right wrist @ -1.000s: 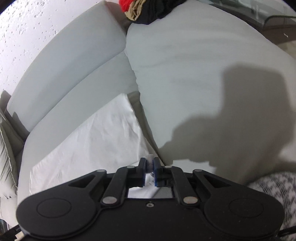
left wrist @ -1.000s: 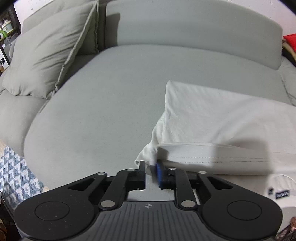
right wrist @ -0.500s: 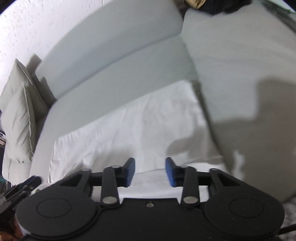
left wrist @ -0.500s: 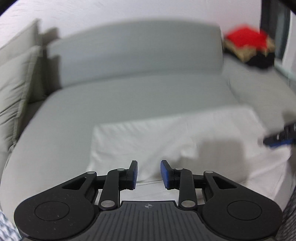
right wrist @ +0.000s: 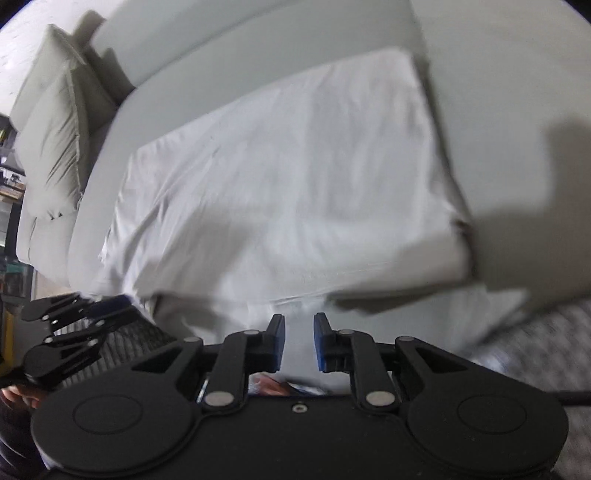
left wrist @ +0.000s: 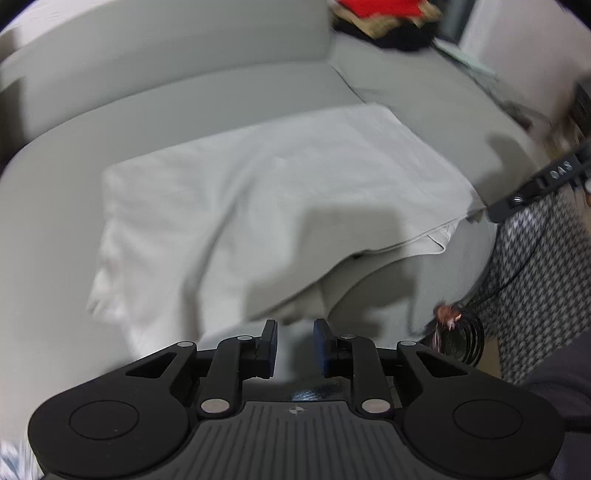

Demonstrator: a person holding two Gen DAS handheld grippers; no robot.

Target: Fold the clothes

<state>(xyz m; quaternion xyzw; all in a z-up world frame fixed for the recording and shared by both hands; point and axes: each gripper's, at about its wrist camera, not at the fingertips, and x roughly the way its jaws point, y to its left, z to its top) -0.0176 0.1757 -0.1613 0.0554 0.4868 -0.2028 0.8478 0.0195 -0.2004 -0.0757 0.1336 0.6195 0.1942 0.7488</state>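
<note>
Both my left tongs and right tongs gape empty above the folded white cotton garment lying on the grey fabric sofa.

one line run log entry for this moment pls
stage: fold laid | left claw: open, empty | right claw: open, empty | white garment: folded flat on grey sofa

White garment on grey sofa; red cloth beyond.
</note>
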